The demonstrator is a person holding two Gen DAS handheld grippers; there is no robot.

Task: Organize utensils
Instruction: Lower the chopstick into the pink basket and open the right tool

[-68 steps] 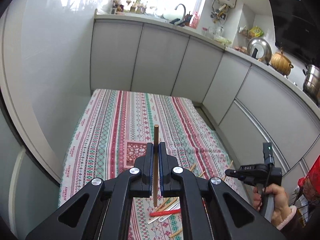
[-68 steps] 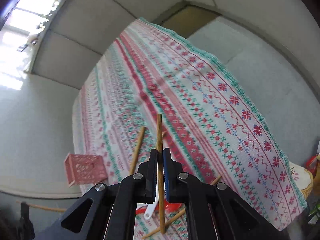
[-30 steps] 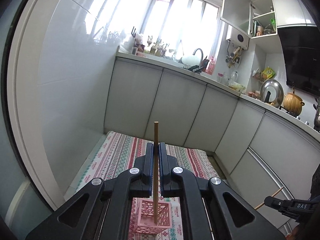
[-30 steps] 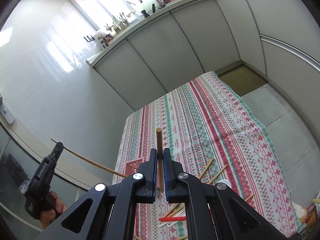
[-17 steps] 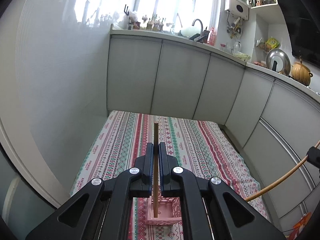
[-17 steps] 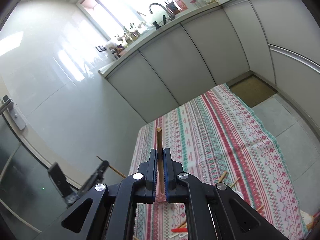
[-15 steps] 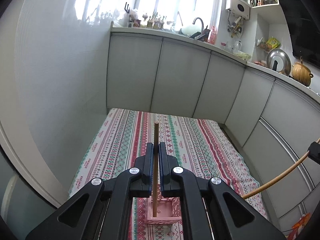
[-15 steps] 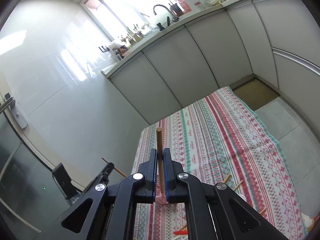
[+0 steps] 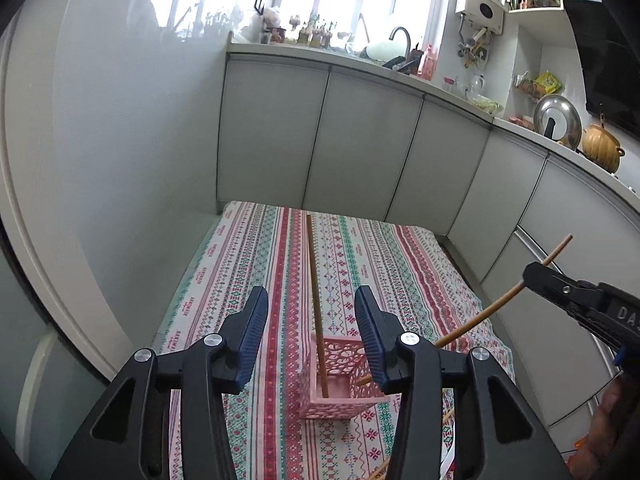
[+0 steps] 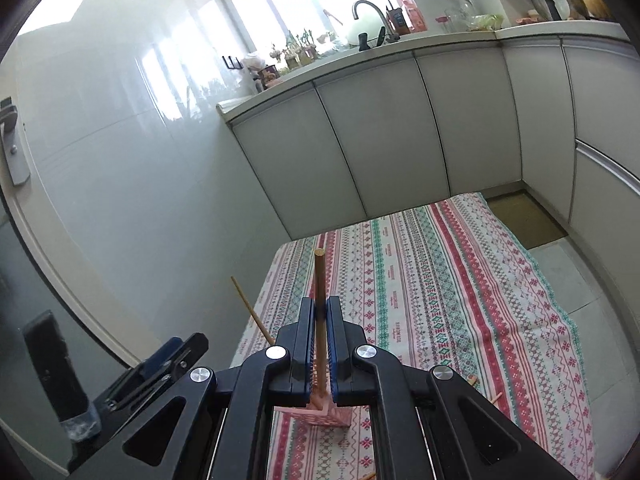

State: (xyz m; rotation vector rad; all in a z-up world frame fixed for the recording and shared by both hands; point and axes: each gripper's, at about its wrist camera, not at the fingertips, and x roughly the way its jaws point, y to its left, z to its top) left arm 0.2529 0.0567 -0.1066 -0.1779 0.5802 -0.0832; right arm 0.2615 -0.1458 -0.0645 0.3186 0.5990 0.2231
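Observation:
A pink perforated basket [image 9: 338,380] stands on the striped tablecloth [image 9: 280,280]. A wooden chopstick [image 9: 314,300] stands upright in it, free between the fingers of my open left gripper [image 9: 308,320]. My right gripper [image 10: 319,320] is shut on a second wooden chopstick [image 10: 319,280], held upright above the basket [image 10: 324,414]. In the left wrist view the right gripper [image 9: 580,300] shows at the right with its chopstick [image 9: 500,304] slanting down toward the basket. The left gripper [image 10: 160,364] shows at lower left in the right wrist view.
Loose chopsticks lie on the cloth near the front right [image 10: 496,398] [image 9: 446,416]. White kitchen cabinets [image 9: 360,152] close off the back and right. A glossy white wall [image 9: 100,140] runs along the left. Bare floor [image 10: 580,272] lies right of the cloth.
My left gripper has opened and let go of its chopstick, which now stands in the pink basket. My right gripper has brought its chopstick down closer over the basket.

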